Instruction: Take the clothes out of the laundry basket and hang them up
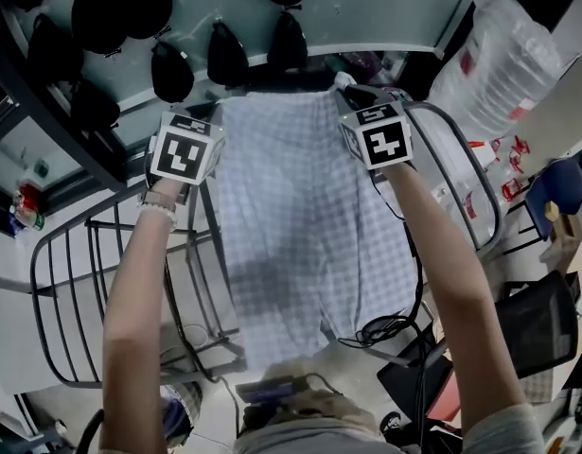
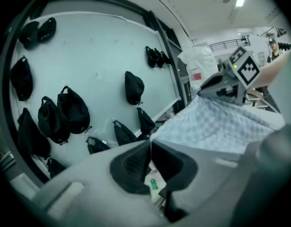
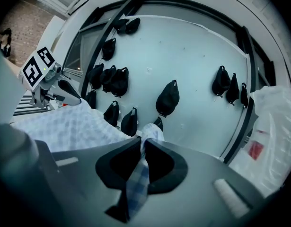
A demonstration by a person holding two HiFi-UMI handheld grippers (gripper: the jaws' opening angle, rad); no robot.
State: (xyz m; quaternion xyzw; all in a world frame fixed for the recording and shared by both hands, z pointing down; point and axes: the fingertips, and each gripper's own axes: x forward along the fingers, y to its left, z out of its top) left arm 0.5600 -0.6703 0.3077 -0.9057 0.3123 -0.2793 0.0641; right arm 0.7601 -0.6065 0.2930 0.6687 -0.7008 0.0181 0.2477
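between the two claws, a pale blue-and-white checked fabric garment [image 1: 300, 216] is held spread and hanging. its top edge runs straight across from the left claw [image 2: 149, 160], clenched on a labelled corner, to the right claw [image 3: 143, 155], clenched on the opposite edge. the dark metal wire drying rack [image 1: 212, 253] is judged to lie just below and ahead. its rails flank the cloth on both sides, and a pale wall hung with black pouches [image 1: 224, 55] closes off the room beyond.

Black pouches [image 1: 172, 69] are seen hung across a pale wall panel [image 1: 395, 8]; a bulging clear plastic bag [image 1: 494, 60] is pictured just right of the panel.
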